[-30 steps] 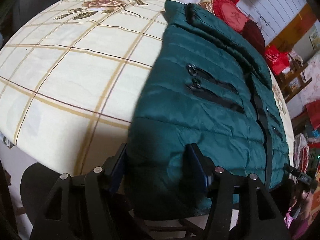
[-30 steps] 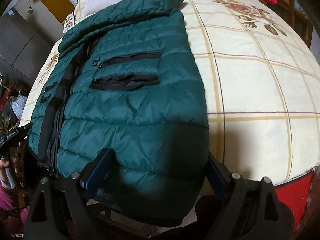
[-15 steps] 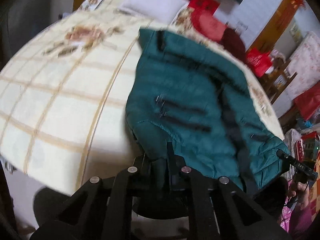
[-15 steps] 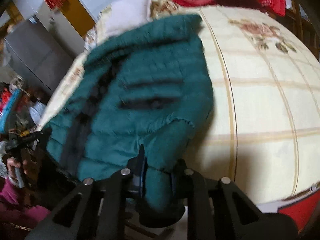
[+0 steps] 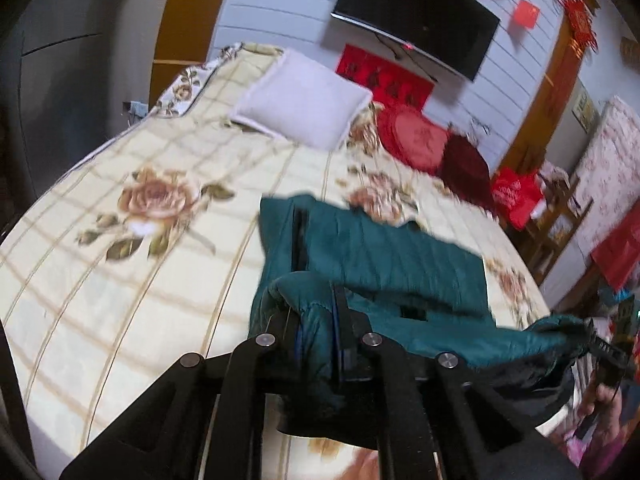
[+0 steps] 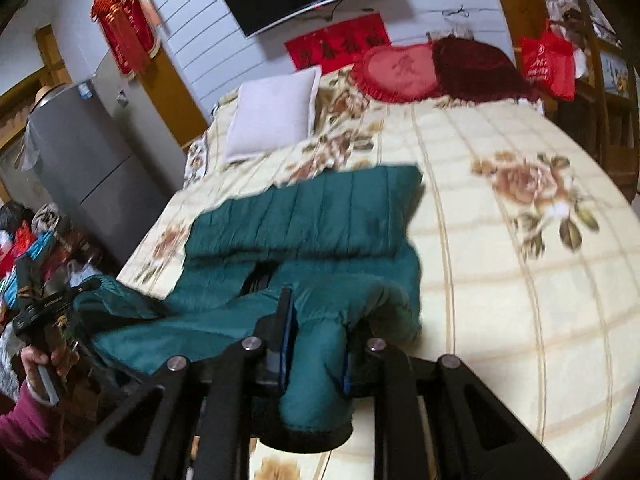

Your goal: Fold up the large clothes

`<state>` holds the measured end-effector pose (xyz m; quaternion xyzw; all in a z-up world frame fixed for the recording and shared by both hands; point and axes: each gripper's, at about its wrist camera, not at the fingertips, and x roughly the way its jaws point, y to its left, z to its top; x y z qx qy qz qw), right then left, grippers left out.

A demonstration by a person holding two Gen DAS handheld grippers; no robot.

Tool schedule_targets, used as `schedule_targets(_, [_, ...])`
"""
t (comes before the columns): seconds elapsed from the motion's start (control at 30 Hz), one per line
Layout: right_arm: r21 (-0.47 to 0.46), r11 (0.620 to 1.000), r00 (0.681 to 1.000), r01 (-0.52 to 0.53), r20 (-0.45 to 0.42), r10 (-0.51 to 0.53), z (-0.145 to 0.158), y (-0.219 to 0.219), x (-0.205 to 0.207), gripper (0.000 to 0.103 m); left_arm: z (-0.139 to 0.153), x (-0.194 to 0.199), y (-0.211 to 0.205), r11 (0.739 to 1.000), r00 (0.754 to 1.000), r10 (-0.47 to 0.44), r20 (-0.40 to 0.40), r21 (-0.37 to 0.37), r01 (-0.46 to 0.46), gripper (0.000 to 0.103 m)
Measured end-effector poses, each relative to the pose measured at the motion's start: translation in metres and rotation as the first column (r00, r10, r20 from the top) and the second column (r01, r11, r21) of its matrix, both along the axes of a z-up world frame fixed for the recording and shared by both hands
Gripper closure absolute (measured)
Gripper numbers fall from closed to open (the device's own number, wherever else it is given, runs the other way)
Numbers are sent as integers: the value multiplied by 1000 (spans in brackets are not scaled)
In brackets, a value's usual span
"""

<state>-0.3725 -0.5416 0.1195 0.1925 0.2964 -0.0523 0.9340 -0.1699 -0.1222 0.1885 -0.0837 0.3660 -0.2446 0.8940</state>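
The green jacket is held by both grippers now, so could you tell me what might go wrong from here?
1. The left gripper and right gripper each pinch only a bunched bit of the jacket hem; the puffy fabric might slip out.
2. The hem sags between the grippers, so the fold could land crooked.
3. The near part hangs past the edge of the bed and could drag the jacket off.

Floral bedspread point(image 5: 120, 280), white pillow point(image 6: 272, 116), wall-mounted TV point(image 5: 416, 20), grey fridge point(image 6: 80, 152).

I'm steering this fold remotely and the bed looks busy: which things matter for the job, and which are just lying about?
In the job:
green padded jacket
left gripper, shut on its hem
right gripper, shut on its hem
bed

Lying about:
white pillow
red cushion
dark red cushion
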Motion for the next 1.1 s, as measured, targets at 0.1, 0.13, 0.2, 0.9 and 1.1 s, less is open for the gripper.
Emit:
schedule_targets(0.1, [-14, 999, 999, 33, 9, -33, 15, -17, 31, 85, 10, 33, -24, 1000, 999, 31, 34, 5, -31, 75])
schedule_targets(0.13, [-20, 999, 999, 42, 9, -42, 19, -22, 46, 85, 12, 43, -32, 999, 998, 40, 45, 11, -41, 75])
schedule_targets(0.2, [-38, 998, 998, 60, 3, -60, 24, -33, 74, 85, 13, 68, -50, 997, 996, 66, 66, 32, -68, 75])
schedule_targets(0.9, [-49, 976, 974, 211, -74, -214, -81, -109, 250, 74, -60, 190, -82, 997, 997, 75, -30, 9, -75, 58])
schedule_targets(1.1, [39, 982, 981, 183, 56, -185, -48, -113, 217, 14, -10, 147, -77, 995, 980, 95, 174, 15, -99, 42])
